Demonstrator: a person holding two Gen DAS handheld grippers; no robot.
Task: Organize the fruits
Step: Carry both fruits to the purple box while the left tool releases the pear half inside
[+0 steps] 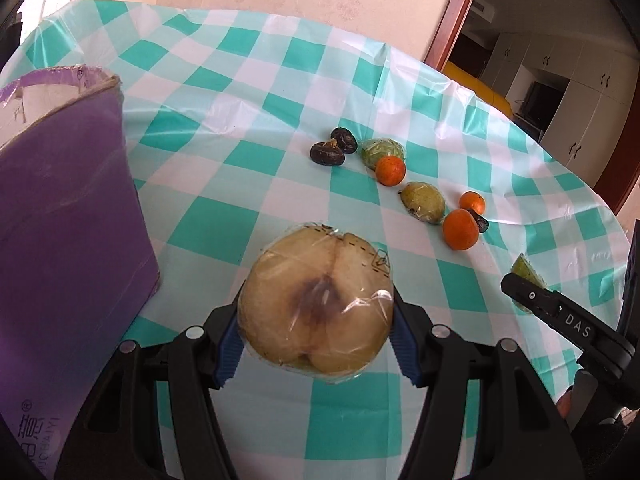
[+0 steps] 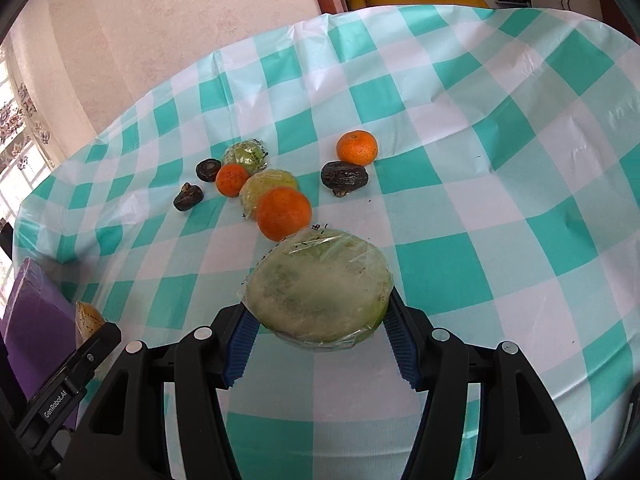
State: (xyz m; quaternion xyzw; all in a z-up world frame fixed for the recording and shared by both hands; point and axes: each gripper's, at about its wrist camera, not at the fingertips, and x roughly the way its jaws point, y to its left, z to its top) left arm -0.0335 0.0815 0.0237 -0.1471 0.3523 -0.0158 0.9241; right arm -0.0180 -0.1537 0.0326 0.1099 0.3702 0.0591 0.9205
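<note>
Teal-and-white checked plastic covers a round table (image 1: 280, 80) set against a pale wall, with a doorway beyond its far edge. From the left wrist, the left gripper (image 1: 316, 332) is clamped on a wrapped pear half (image 1: 316, 300), cut face up, blue pads pressing both sides. A purple box (image 1: 68, 200) stands close at 9 o'clock, crowding that flank; bare cloth runs open toward 12. At 1 o'clock lie two dark dried fruits (image 1: 334, 148), wrapped green pieces (image 1: 383, 151), and three oranges (image 1: 460, 229), the nearest touching a third dark fruit. At 3 o'clock, near the table's rim, the right gripper's finger crosses the view.

From the right wrist, the right gripper (image 2: 318, 336) is clamped on a wrapped green half-fruit (image 2: 320, 288), skin side up. An orange sits just beyond it at 11 o'clock, the rest of the scatter farther out. Only this view shows wide clear cloth from 1 to 4 o'clock; the box shrinks to a corner at 8.
</note>
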